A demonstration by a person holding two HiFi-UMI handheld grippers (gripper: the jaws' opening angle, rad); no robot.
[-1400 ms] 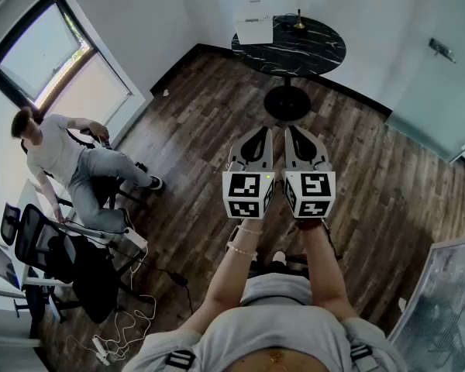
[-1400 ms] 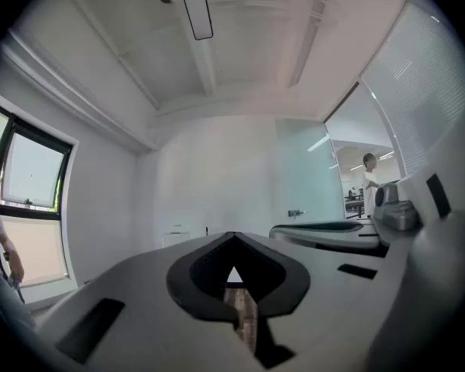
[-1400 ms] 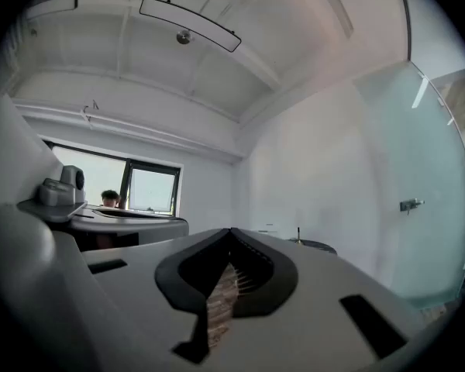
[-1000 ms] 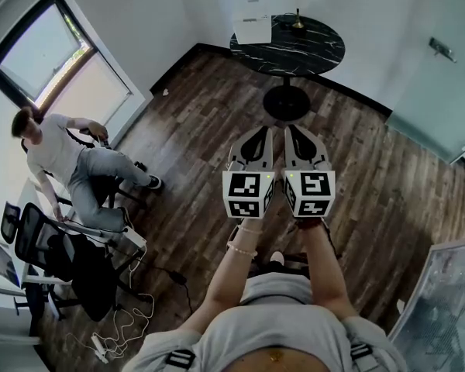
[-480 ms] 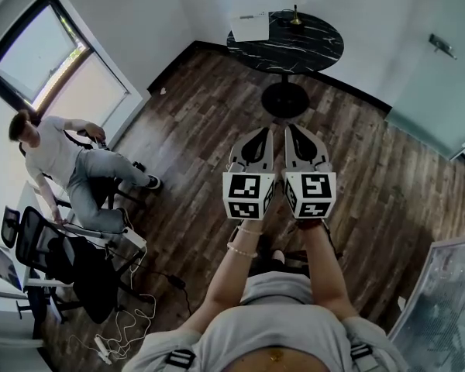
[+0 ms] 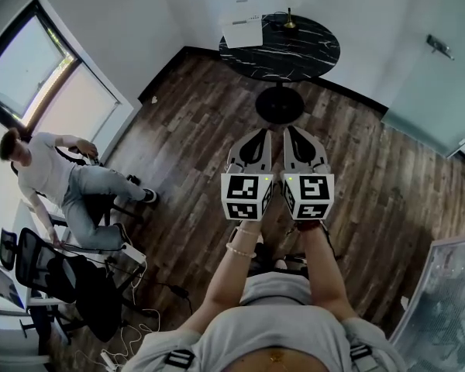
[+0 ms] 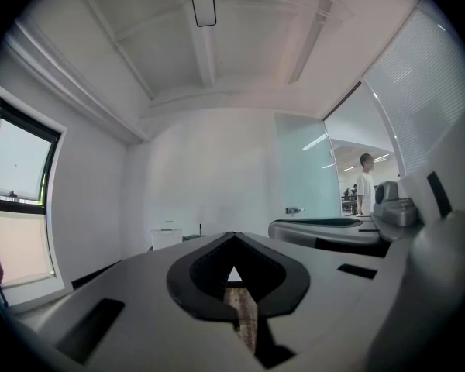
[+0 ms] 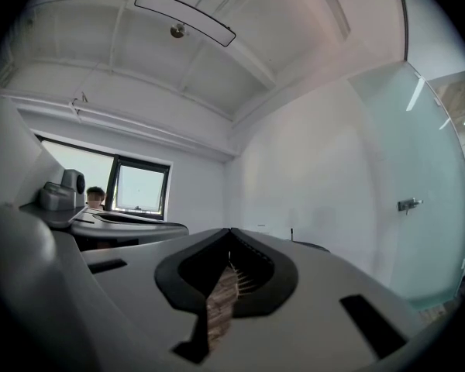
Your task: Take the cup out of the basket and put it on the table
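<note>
**Head view:** left gripper (image 6: 262,132) and right gripper (image 6: 292,130) side by side, both closed and empty, aimed at the round table (image 6: 302,56) well ahead. Cup not seen; the white box (image 6: 241,31) on the table may be its basket. Task judged unstarted: approach, grasp and placing all remain. Seated person (image 6: 58,169) off to one side, not in the path.

**Left gripper view:** jaws together, nothing between; box (image 7: 167,237) far ahead.

**Right gripper view:** jaws together, empty; window (image 8: 139,192) and door handle (image 8: 407,204) beyond.

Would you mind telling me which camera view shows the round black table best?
The head view: the round black table shows whole, with its pedestal and a white box on it. The right gripper view catches only a dark sliver of its edge; the left gripper view shows mainly the box.
</note>
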